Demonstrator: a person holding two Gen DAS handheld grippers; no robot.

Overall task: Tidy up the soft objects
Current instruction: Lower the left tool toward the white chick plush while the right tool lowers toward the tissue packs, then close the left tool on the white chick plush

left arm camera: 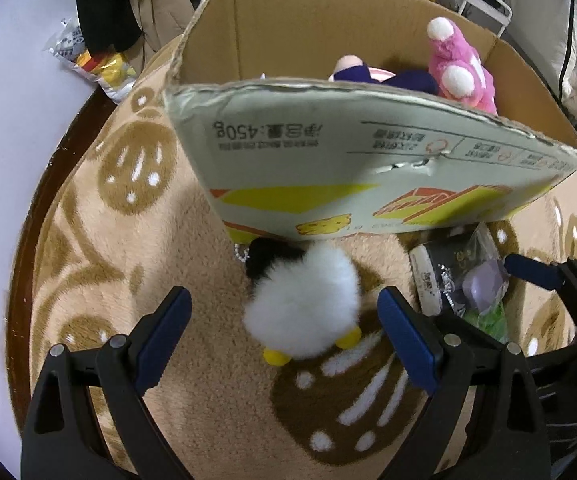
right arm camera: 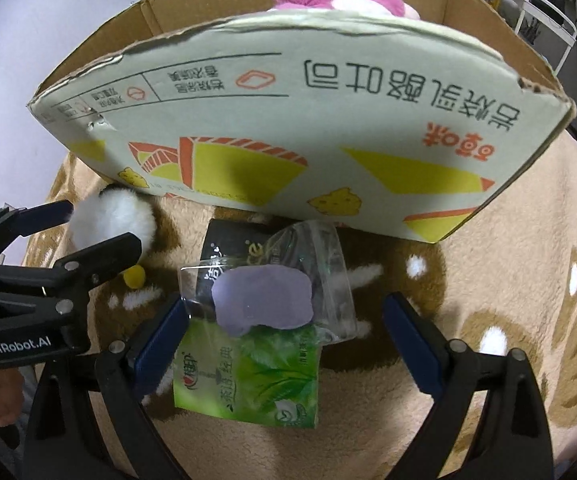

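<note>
A white fluffy plush with yellow feet and a black part lies on the brown rug against the cardboard box. My left gripper is open, its fingers either side of the plush; it also shows in the right wrist view. My right gripper is open over a purple soft object in a clear bag, lying on a green tissue pack and a black tissue pack. A pink plush and a navy plush lie inside the box.
The patterned beige and brown rug covers the surface. A snack bag lies on the white surface at far left. Shelves and a white rack stand behind the box. The right gripper's finger shows at the right edge.
</note>
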